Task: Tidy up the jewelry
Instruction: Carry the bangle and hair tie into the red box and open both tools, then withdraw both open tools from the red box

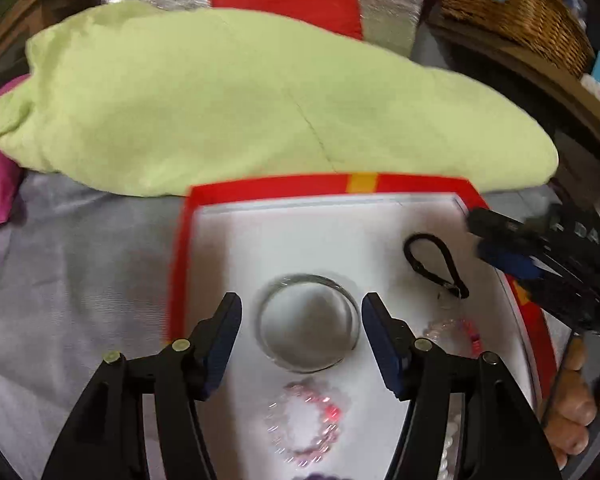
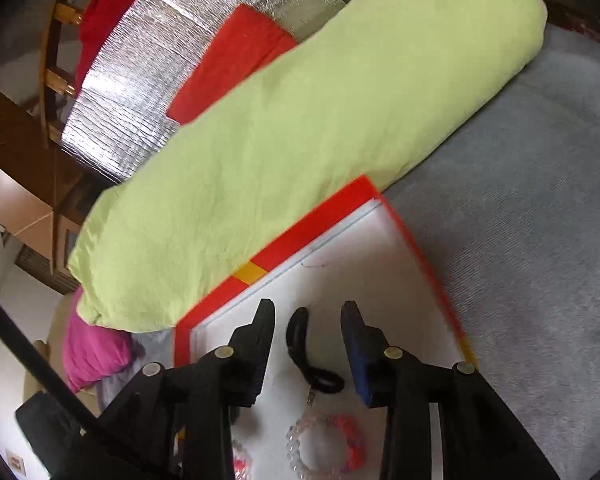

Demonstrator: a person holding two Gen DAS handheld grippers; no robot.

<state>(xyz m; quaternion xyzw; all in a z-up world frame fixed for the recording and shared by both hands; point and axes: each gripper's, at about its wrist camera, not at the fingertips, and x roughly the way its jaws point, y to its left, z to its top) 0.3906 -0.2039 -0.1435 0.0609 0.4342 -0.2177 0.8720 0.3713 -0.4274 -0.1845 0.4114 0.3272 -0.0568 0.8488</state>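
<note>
Two grippers are over the red-rimmed white tray (image 1: 180, 248), and both of yours stand with jaws spread wide, holding nothing; your left gripper (image 1: 302, 316) hangs above a clear glass dish (image 1: 308, 322) that sits on the tray's white floor, one finger on either side of it in the left wrist view, though you cannot tell from that view whether the tips touch the glass; nearer to you than the dish lies a pink and clear beaded bracelet (image 1: 306, 426), flat on the tray and apart from the dish; to the right of the dish a black cord loop (image 1: 436, 266) lies with a small metal clasp at its near end, and just beside that clasp sits a second beaded bracelet (image 1: 454, 330), pale with a pink stretch.

Your right gripper (image 2: 308, 328) points at the same black cord loop (image 2: 304, 354); the loop lies between the two fingers in the right wrist view, untouched as far as you can see; below it is the bracelet with clear and pink beads (image 2: 324, 446), and another pinkish beaded piece (image 2: 240, 460) shows partly behind the left finger.

A light green pillow (image 1: 240, 100) lies against the tray's far rim; the tray rests on grey fabric (image 2: 540, 240); a magenta cushion (image 2: 94, 352) pokes out beyond the pillow's end.
</note>
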